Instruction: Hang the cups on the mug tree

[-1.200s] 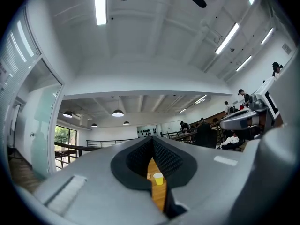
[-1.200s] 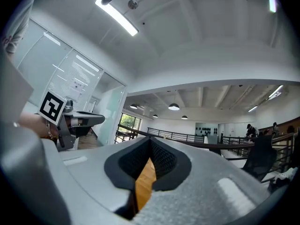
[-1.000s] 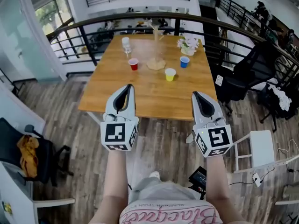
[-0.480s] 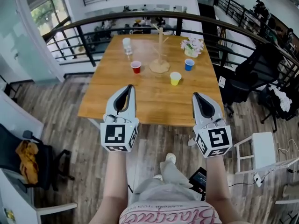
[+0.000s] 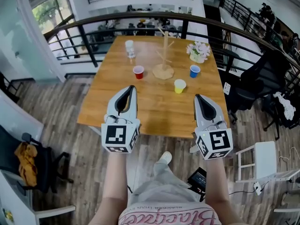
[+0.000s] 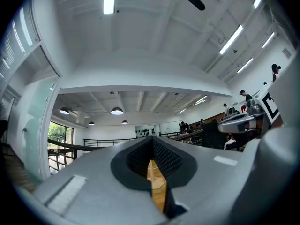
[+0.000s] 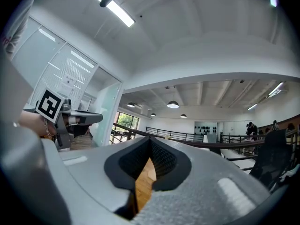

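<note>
Shut and empty, left gripper [image 5: 130, 87] and right gripper [image 5: 197, 97] are hovering over the near side of the table [image 5: 161, 109], red cup [image 5: 138, 71] sitting ahead of left, yellow cup [image 5: 179, 86] and blue cup [image 5: 194, 71] ahead of right, mug tree [image 5: 164, 55] farther, between them.

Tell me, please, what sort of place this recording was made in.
Probably an open-plan office on an upper gallery level. A curved black railing runs behind the wooden table, with a lower floor beyond it, and a black office chair stands to the table's right.
</note>
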`<action>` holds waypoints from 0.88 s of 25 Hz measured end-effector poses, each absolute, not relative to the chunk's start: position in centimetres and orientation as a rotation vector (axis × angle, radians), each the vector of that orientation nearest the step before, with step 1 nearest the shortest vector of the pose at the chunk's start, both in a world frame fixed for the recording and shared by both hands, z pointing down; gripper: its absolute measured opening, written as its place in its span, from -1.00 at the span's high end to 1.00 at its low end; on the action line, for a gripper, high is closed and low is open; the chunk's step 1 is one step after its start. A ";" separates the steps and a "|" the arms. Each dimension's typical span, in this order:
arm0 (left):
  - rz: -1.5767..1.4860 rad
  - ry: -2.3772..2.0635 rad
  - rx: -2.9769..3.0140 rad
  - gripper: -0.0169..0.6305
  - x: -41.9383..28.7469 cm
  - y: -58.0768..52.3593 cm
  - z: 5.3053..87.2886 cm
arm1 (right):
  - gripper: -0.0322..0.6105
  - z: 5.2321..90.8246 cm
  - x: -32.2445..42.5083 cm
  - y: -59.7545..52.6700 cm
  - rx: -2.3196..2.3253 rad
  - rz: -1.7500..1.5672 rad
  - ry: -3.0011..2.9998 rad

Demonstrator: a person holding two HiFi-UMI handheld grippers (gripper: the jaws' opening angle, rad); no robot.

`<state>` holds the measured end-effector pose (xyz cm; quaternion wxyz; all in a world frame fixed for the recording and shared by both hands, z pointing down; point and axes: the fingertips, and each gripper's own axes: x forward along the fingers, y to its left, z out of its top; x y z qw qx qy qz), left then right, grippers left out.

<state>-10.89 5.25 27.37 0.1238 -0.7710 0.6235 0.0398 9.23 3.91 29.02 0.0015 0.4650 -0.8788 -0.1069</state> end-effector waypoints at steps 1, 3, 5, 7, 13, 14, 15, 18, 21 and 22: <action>0.112 1.816 -2.248 0.90 -10.9 4.3 27.3 | 0.89 28.9 9.2 3.0 1.465 -0.339 -2.761; 0.109 1.814 -2.245 0.90 -11.0 2.3 27.2 | 0.89 28.7 9.2 0.9 1.472 -0.338 -2.767; 0.107 1.818 -2.243 0.90 -11.2 0.1 27.1 | 0.89 28.7 9.1 -1.4 1.471 -0.330 -2.768; 0.100 1.823 -2.243 0.90 -11.4 -2.1 27.1 | 0.89 28.7 9.0 -3.7 1.471 -0.323 -2.767; 0.076 1.828 -2.244 0.90 -11.5 -8.7 26.8 | 0.89 27.9 8.6 -10.4 1.439 -0.311 -2.825; 0.070 1.829 -2.246 0.90 -11.6 -9.8 26.8 | 0.89 27.8 8.6 -11.4 1.438 -0.303 -2.832; 0.064 1.830 -2.248 0.90 -11.6 -10.8 26.8 | 0.89 27.8 8.7 -12.4 1.442 -0.296 -2.833; 0.056 1.834 -2.255 0.90 -11.6 -13.6 26.8 | 0.89 27.9 8.9 -15.3 1.454 -0.268 -2.836; 0.050 1.834 -2.258 0.90 -11.4 -16.2 26.8 | 0.47 28.1 8.8 -17.7 1.422 -0.246 -2.859; 0.047 1.833 -2.259 0.90 -11.3 -16.9 26.8 | 0.37 28.1 8.8 -18.4 1.416 -0.248 -2.862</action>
